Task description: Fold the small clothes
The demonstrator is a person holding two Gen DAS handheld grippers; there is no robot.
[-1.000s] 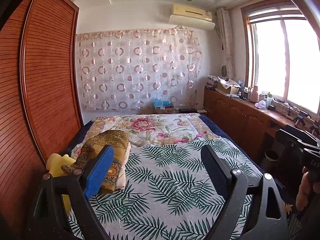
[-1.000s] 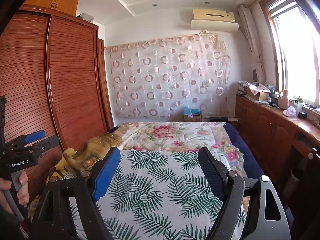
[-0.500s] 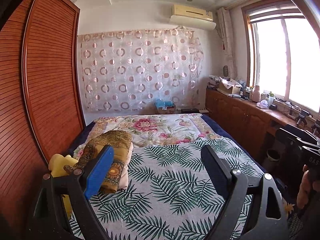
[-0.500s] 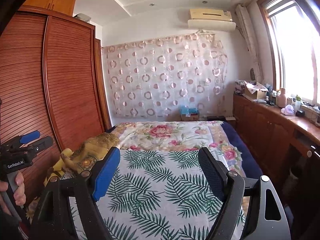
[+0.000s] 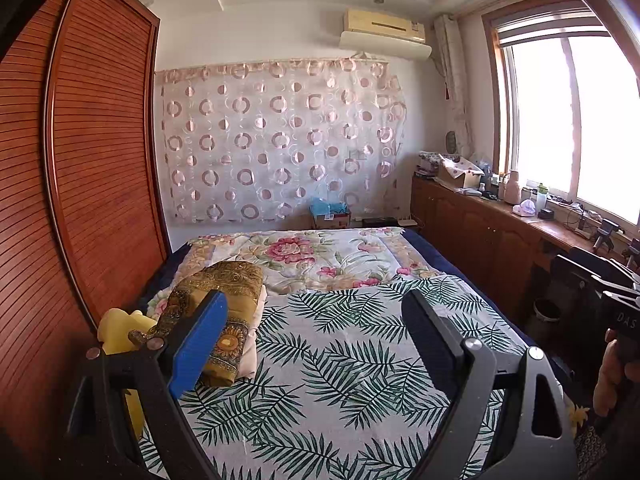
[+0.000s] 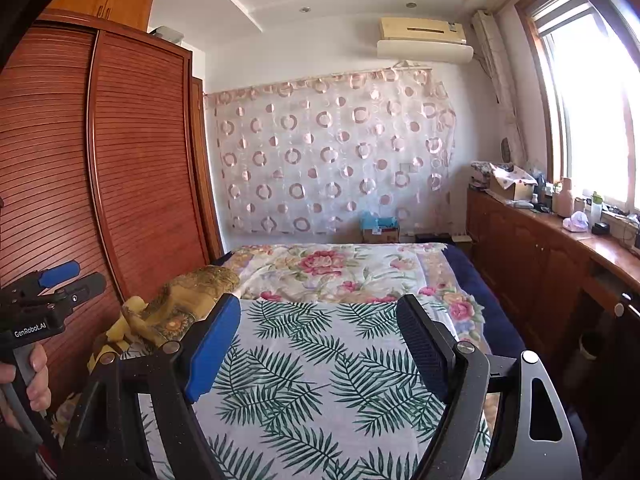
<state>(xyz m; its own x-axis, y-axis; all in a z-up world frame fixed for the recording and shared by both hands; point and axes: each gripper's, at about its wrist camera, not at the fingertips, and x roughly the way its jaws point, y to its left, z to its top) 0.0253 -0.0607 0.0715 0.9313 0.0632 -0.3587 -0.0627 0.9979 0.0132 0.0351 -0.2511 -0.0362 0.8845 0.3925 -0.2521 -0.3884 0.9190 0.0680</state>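
Observation:
A folded brown and gold patterned garment [image 5: 224, 292] lies on a pale folded cloth at the left side of the bed; it also shows in the right wrist view [image 6: 188, 300]. A yellow garment [image 5: 120, 328] lies beside it near the wardrobe. My left gripper [image 5: 316, 320] is open and empty, held above the palm-leaf sheet [image 5: 340, 360]. My right gripper [image 6: 320, 320] is open and empty above the same sheet [image 6: 316, 368]. Each gripper shows at the edge of the other's view.
A floral quilt [image 5: 320, 256] covers the far half of the bed. A slatted wooden wardrobe [image 5: 96, 160] stands close on the left. A wooden cabinet [image 5: 480, 232] with bottles and boxes runs along the right under the window. A cardboard box [image 5: 330, 216] sits behind the bed.
Both grippers have drifted slightly, so the views shifted a little. Both stay open and empty. The clothes have not moved.

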